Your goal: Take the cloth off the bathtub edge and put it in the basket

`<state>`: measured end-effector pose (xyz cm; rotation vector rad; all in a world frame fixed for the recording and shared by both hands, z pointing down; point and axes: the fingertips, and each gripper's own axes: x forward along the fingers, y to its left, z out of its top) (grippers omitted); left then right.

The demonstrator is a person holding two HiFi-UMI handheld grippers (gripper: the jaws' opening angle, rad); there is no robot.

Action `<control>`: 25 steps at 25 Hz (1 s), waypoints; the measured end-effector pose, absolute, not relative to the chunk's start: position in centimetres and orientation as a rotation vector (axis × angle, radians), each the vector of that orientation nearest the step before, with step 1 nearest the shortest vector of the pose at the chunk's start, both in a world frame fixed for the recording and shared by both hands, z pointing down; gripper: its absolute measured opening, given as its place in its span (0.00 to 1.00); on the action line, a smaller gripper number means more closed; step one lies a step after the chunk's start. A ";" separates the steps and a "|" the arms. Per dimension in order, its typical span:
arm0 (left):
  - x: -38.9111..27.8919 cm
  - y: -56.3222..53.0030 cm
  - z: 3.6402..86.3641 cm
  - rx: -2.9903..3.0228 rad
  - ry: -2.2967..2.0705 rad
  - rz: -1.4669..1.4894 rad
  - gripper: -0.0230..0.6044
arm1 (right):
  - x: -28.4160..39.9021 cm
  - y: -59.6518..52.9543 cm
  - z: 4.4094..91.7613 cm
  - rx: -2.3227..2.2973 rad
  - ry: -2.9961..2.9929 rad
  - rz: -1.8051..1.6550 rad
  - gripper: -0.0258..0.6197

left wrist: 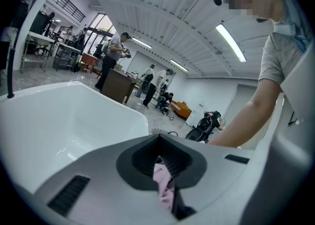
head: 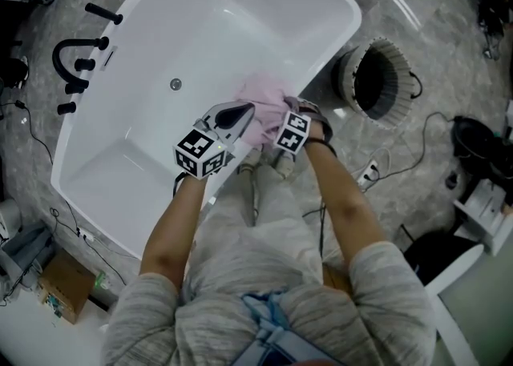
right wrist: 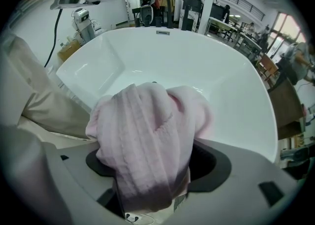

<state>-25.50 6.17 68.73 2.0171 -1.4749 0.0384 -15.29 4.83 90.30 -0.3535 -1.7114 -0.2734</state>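
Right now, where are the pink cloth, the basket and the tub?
pink cloth (head: 268, 104), head view, its bunched middle
basket (head: 398, 60), head view, its ribbed rim
tub (head: 240, 36), head view, its bare inner floor

Seen from above, a person reaches forward with both arms, a handheld gripper in each hand, and both grippers are clamped on one pink cloth.

The left gripper (head: 240, 114) points forward and to the right, with its marker cube (head: 200, 152) sitting just ahead of the wrist. In the left gripper view its jaws are pressed together, pinching a small fold of the pink cloth (left wrist: 164, 185). The right gripper (head: 280, 118) lies just beside it, angled slightly left so the two tips nearly meet. In the right gripper view its jaws close on a thick bunch of cloth that drapes over them. The left forearm (head: 172, 224) and right forearm (head: 345, 204) are bare, extending from grey sleeves (head: 144, 316).
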 end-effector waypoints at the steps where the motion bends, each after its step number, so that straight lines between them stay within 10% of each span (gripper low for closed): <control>1: -25.6 6.1 68.7 2.012 -1.482 0.032 0.04 | -15.4 4.8 90.3 -0.355 -1.710 -0.275 0.63; 12: -25.0 6.3 68.5 2.006 -1.484 0.028 0.04 | -15.3 5.3 89.1 -0.363 -1.716 -0.230 0.30; 25: -26.1 6.9 67.3 2.001 -1.516 0.033 0.04 | -15.5 5.8 86.4 -0.299 -1.783 -0.078 0.24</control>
